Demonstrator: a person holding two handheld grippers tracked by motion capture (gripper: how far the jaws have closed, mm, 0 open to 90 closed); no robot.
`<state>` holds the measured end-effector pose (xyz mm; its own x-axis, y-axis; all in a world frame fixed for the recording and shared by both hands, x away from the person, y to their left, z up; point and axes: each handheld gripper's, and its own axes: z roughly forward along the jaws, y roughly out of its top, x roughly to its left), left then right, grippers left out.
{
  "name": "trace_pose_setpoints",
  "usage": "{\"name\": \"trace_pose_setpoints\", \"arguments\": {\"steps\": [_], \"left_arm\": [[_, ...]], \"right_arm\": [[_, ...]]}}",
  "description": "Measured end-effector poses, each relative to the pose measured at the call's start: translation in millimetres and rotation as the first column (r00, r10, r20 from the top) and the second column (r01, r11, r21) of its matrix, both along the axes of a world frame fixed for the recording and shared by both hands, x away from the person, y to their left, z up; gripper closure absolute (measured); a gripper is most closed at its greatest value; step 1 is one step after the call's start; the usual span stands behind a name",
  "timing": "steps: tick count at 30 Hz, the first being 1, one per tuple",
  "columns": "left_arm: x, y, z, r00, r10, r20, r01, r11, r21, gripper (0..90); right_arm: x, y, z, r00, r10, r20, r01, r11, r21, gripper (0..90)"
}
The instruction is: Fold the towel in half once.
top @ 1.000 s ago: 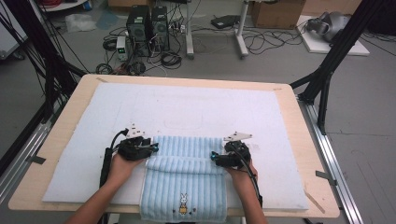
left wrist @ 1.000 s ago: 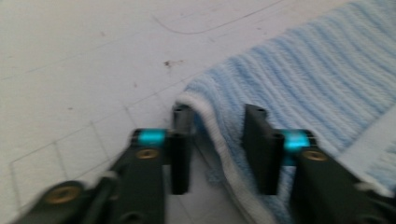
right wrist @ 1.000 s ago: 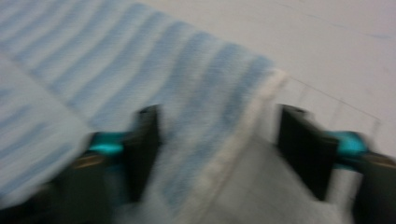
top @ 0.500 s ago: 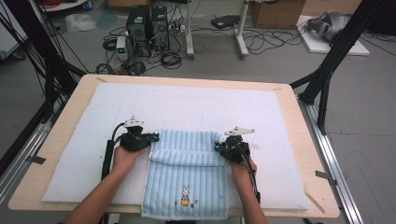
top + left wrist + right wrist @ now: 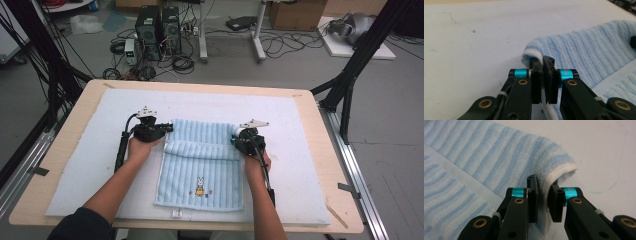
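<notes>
A light blue striped towel (image 5: 202,170) with a small rabbit motif lies on the white mat (image 5: 300,150), its far part doubled over in a fold. My left gripper (image 5: 167,129) is shut on the towel's far left corner. In the left gripper view, the white-hemmed edge (image 5: 530,53) sits between the pinched jaws of the left gripper (image 5: 541,62). My right gripper (image 5: 235,140) holds the far right corner. Its jaws have just been closing on the towel (image 5: 499,157). In the right gripper view, the thick hem is squeezed between the jaws of the right gripper (image 5: 544,185).
The mat covers most of a wooden table (image 5: 330,165). Bare mat stretches beyond the towel towards the far edge. Black frame posts (image 5: 350,70) stand at both sides. Computer towers (image 5: 157,27) and cables lie on the floor behind.
Both hands have moved away from the person, carrying the towel's corners with them. The towel's upper layer now reaches farther across the mat.
</notes>
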<state>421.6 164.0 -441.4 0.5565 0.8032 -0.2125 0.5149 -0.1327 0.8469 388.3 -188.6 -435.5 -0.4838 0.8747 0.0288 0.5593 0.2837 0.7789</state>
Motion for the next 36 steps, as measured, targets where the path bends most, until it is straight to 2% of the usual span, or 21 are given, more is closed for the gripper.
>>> {"name": "trace_pose_setpoints", "arguments": {"steps": [5,8,11,12,16,20,24,27,30,31,33,36], "left_arm": [[2.2,1.1,-5.0,0.9998,0.009,-0.017,-0.009,0.9999,0.009,84.1],[2.5,3.8,-4.2,0.9991,0.038,-0.02,-0.038,0.9993,0.006,75.9],[2.8,9.1,-3.8,0.9972,0.054,-0.052,-0.055,0.9984,-0.016,61.3],[2.5,10.9,-3.3,0.9968,0.056,-0.056,-0.057,0.9982,-0.019,59.1],[-0.9,16.0,0.9,0.9969,0.05,-0.061,-0.052,0.9979,-0.038,52.3],[-8.0,17.1,5.2,0.9988,0.004,-0.048,-0.006,0.9989,-0.046,50.5],[-16.8,13.4,6.7,0.999,-0.032,-0.03,0.031,0.9992,-0.025,50.5],[-21.2,10.1,3.9,0.9973,-0.056,-0.046,0.056,0.9984,0.001,50.5],[-24.6,3.8,2.5,0.9925,-0.093,-0.079,0.096,0.995,0.029,50.4],[-25.8,1.8,2.6,0.9918,-0.1,-0.079,0.103,0.994,0.036,50.8],[-28.4,-3.8,2.8,0.9896,-0.119,-0.081,0.124,0.9908,0.055,53.0],[-30.7,-10.0,1.0,0.9859,-0.141,-0.089,0.149,0.9849,0.088,56.9]], "right_arm": [[5.5,4.5,-3.3,0.9999,-0.013,0.008,0.013,1.0,-0.028,79.8],[6.7,4.1,-5.6,0.9998,-0.02,0.0,0.02,0.999,-0.031,77.6],[7.8,0.7,-7.0,0.999,-0.043,-0.015,0.043,0.999,-0.015,61.5],[7.8,-1.1,-6.6,0.9986,-0.051,-0.013,0.051,0.999,-0.009,56.6],[4.2,-8.5,-0.4,0.9973,-0.074,-0.002,0.074,0.997,0.034,47.4],[-3.2,-15.6,7.5,0.9972,-0.07,0.026,0.069,0.996,0.053,44.8],[-13.3,-23.0,10.7,0.9977,-0.063,0.024,0.061,0.995,0.075,42.6],[-20.6,-29.1,10.2,0.9985,-0.051,0.02,0.049,0.995,0.083,42.9],[-27.5,-36.5,10.2,0.9984,-0.053,0.022,0.05,0.994,0.098,46.9],[-29.0,-39.6,10.6,0.9988,-0.049,0.006,0.048,0.992,0.113,50.5],[-30.4,-42.2,11.0,0.9994,-0.035,0.005,0.034,0.991,0.126,54.4],[-29.2,-39.9,9.3,0.9999,0.003,-0.017,-0.001,0.992,0.127,56.3]]}}
